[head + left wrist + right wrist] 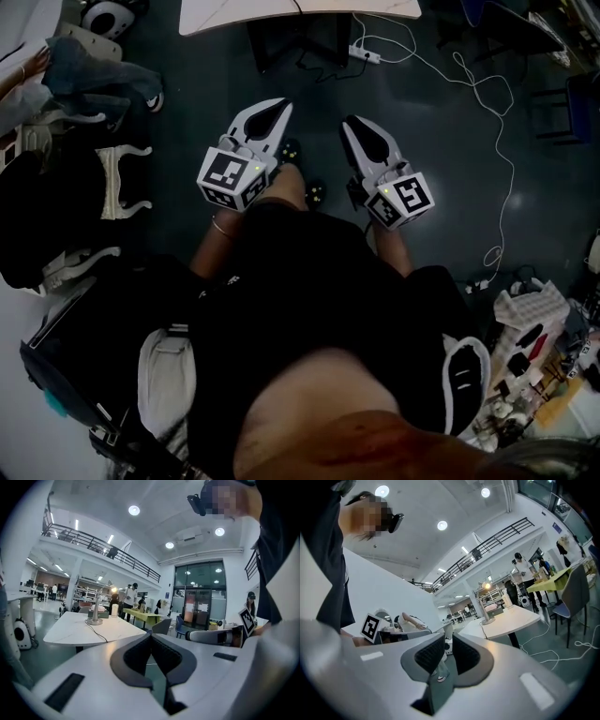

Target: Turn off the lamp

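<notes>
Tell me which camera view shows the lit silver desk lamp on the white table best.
The left gripper view: the lit silver desk lamp stands whole on the white table. The right gripper view shows it tilted; the head view shows only the table's edge.

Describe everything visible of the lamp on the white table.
The lamp is small and distant in both gripper views. It has a round, metallic-looking base, a slim upright stem and an upper arm. A warm glow at its top suggests it is lit. It stands upright on the white table, toward the far side, with its base flat on the top. A thin dark cable runs from the base across the tabletop.
</notes>
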Motion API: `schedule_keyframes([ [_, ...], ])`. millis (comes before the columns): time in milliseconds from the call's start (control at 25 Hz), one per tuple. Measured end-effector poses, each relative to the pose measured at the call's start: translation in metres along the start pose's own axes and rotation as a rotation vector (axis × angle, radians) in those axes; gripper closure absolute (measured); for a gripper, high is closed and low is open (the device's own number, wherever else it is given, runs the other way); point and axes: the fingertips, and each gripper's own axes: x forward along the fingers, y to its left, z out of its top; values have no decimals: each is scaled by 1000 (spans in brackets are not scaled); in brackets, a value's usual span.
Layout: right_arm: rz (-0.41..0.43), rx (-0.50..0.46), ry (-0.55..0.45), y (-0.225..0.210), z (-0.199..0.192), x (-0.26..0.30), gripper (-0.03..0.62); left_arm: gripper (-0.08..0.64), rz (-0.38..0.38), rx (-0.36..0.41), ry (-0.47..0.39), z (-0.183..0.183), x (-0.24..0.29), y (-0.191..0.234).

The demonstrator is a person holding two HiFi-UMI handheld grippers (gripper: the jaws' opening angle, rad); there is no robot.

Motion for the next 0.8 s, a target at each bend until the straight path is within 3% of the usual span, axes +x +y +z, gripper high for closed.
schedule_keyframes([
  [800, -8, 14, 62, -48, -7, 40, 554, 554, 13, -37, 38, -16, 46, 41],
])
